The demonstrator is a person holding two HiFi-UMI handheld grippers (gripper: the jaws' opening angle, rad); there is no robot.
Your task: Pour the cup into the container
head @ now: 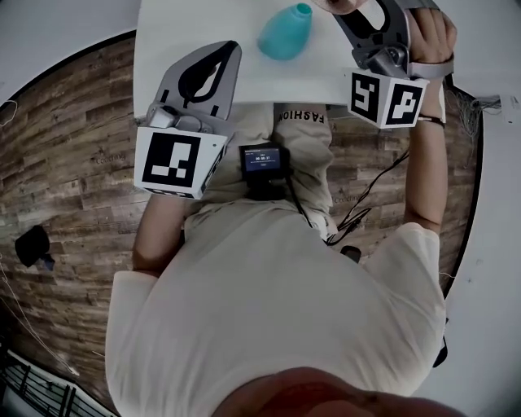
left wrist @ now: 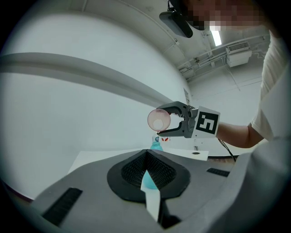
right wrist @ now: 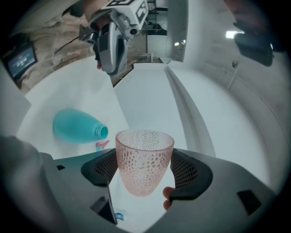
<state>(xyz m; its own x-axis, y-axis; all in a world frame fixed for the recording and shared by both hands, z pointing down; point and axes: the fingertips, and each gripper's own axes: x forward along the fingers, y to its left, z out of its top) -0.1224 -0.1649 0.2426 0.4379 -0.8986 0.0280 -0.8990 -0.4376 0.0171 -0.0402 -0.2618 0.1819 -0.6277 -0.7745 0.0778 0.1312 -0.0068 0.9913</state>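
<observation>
A pink dotted cup [right wrist: 144, 159] sits between the pads of my right gripper [right wrist: 144, 157], which is shut on it. From the left gripper view the cup [left wrist: 158, 119] lies on its side in the air, mouth towards that camera, just above the teal bottle [left wrist: 156, 145]. The open-necked bottle [head: 285, 31] stands on the white table [head: 187, 32]. My left gripper [head: 234, 47] is shut with nothing in it and hovers over the table's near left part, tips towards the bottle. In the head view my right gripper [head: 370, 20] is at the top edge, its tips cut off.
Small red marks [right wrist: 102, 144] lie on the table beside the bottle. The table's near edge runs against the person's chest, where a small screen device [head: 262, 159] hangs. Wooden floor [head: 73, 147] with cables [head: 366, 204] surrounds the table.
</observation>
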